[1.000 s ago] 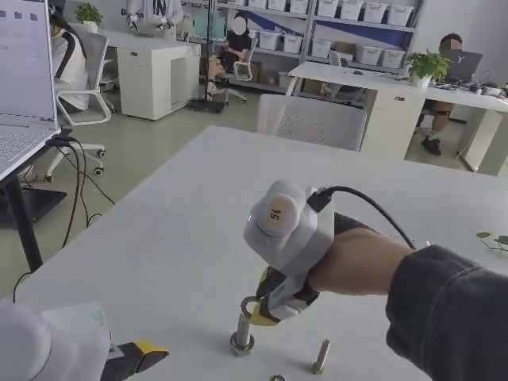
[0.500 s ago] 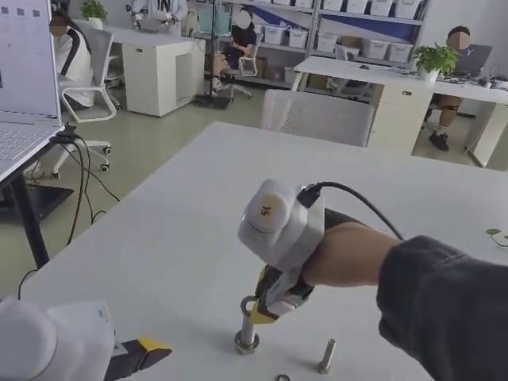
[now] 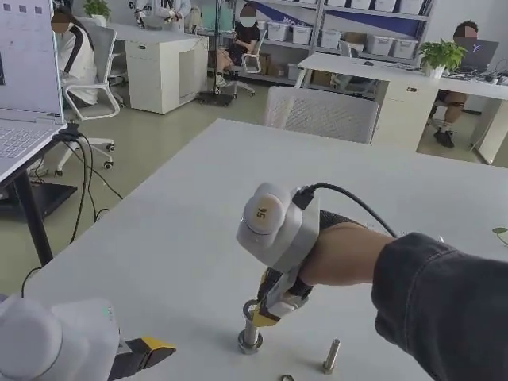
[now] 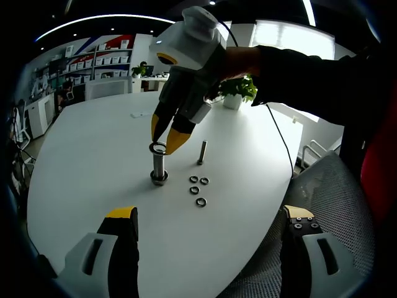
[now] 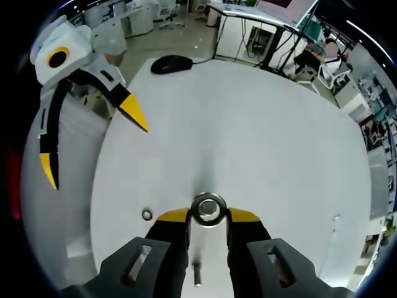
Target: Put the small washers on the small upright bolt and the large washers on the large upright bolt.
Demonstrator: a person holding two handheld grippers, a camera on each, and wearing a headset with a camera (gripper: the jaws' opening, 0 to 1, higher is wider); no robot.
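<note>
Right gripper, fingers closed on a large washer at lower centre, sits at the tip of the large bolt. The bolt's vertical axis likely calls for a straight descent. Left gripper is open and well apart.

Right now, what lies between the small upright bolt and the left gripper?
Four loose washers on the table, between the small upright bolt and the left gripper, as the left gripper view shows.

The white table bears a large bolt, a small bolt and four loose washers.
</note>
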